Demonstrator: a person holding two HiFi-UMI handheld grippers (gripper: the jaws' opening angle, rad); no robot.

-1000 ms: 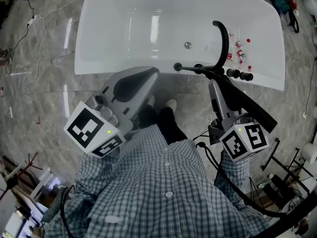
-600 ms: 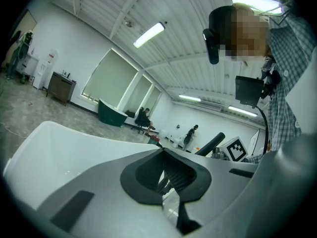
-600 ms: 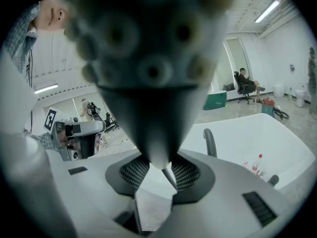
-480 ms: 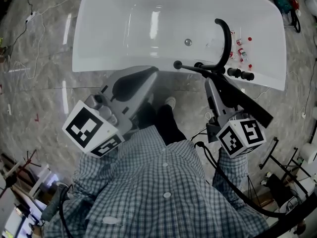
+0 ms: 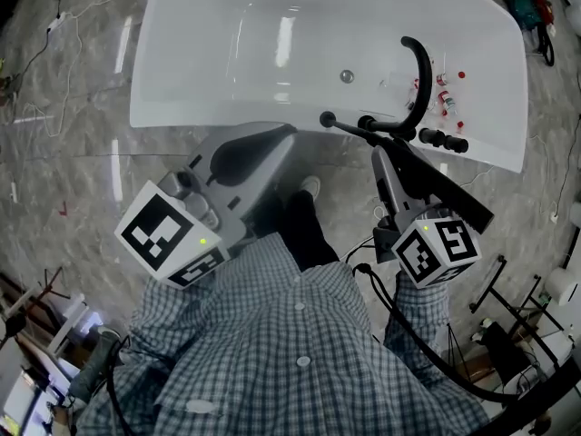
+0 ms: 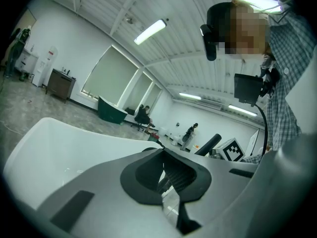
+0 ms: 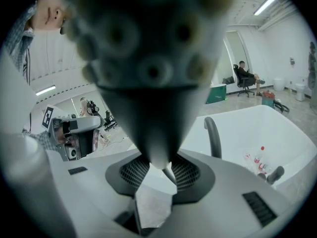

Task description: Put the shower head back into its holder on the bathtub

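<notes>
Edging slightly left and toward the tub since a second before, the right gripper (image 7: 159, 168) pinched the tapered end of the black shower head (image 5: 447, 187), which slanted above the floor with its thin tip at the tub's near rim. Left of it, the left gripper (image 5: 277, 136) hung with jaws pressed together on nothing. Beyond both stood the white bathtub (image 5: 227, 25), its curved black faucet (image 5: 420, 66) at the right
</notes>
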